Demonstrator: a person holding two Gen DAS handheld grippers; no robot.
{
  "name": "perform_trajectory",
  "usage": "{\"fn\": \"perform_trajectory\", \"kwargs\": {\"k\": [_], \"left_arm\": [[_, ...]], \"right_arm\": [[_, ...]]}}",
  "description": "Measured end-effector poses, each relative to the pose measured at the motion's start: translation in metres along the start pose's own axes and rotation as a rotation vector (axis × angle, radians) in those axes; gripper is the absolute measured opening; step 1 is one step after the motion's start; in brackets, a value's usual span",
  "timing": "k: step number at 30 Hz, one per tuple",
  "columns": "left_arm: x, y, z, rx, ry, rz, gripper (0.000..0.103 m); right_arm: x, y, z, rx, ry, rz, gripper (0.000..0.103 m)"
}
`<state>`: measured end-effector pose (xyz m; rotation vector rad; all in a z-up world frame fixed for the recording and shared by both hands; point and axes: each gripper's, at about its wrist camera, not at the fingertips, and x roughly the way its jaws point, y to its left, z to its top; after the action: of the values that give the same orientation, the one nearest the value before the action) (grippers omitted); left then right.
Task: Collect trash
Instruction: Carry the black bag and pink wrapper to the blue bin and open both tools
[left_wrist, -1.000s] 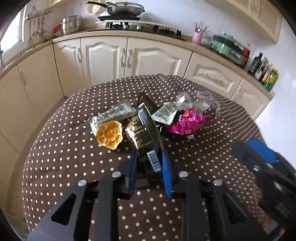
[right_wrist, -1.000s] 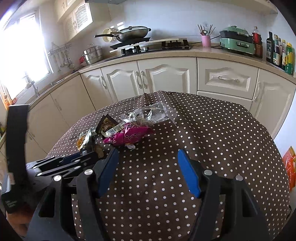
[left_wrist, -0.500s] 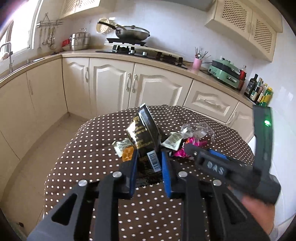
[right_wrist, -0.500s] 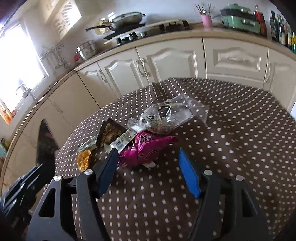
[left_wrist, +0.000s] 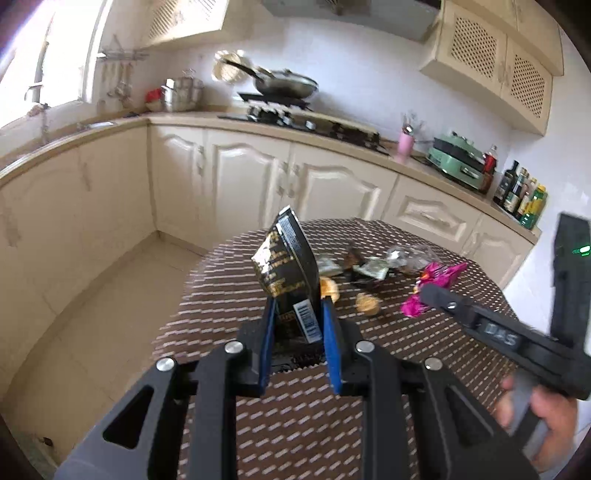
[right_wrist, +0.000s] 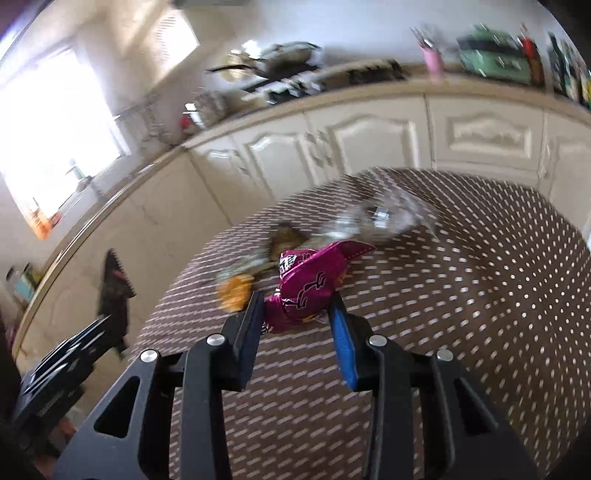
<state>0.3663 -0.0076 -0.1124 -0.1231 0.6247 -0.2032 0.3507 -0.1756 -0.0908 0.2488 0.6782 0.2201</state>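
My left gripper (left_wrist: 295, 314) is shut on a black snack wrapper (left_wrist: 288, 266) with gold print and holds it upright above the round table (left_wrist: 295, 398). My right gripper (right_wrist: 297, 310) has closed around a crumpled magenta wrapper (right_wrist: 314, 280) on the dotted cloth; both pads touch it. The same magenta wrapper shows in the left wrist view (left_wrist: 436, 280). An orange peel (right_wrist: 234, 291) lies just left of it. A clear plastic bag (right_wrist: 384, 218), a pale green wrapper (left_wrist: 373, 267) and a small dark wrapper (right_wrist: 288, 236) lie behind.
The table's brown dotted cloth (right_wrist: 480, 295) drops off at the left edge to a tiled floor (left_wrist: 110, 295). Cream kitchen cabinets (left_wrist: 258, 177) and a counter with stove, pan and bottles curve behind. The left gripper's body (right_wrist: 74, 354) sits at the table's left.
My left gripper has lifted the black wrapper up and back from the pile. My right gripper has moved in to the magenta wrapper and narrowed from wide open onto it.
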Motion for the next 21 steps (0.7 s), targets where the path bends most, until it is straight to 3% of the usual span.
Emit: {"fn": "perform_trajectory", "kwargs": {"k": [4, 9, 16, 21], "left_arm": [[-0.041, 0.047, -0.019, -0.007, -0.036, 0.103, 0.023], [-0.081, 0.116, -0.049, -0.065, -0.034, 0.222, 0.023], [-0.099, 0.224, -0.104, -0.188, 0.065, 0.339, 0.023], [-0.08, 0.285, -0.142, -0.259, 0.171, 0.36, 0.023]], "right_arm": [[-0.011, 0.08, -0.015, -0.157, -0.028, 0.071, 0.034], [0.006, 0.166, -0.045, -0.254, 0.01, 0.193, 0.034], [0.062, 0.279, -0.113, -0.39, 0.122, 0.302, 0.035], [0.102, 0.32, -0.156, -0.478, 0.188, 0.276, 0.035]]}}
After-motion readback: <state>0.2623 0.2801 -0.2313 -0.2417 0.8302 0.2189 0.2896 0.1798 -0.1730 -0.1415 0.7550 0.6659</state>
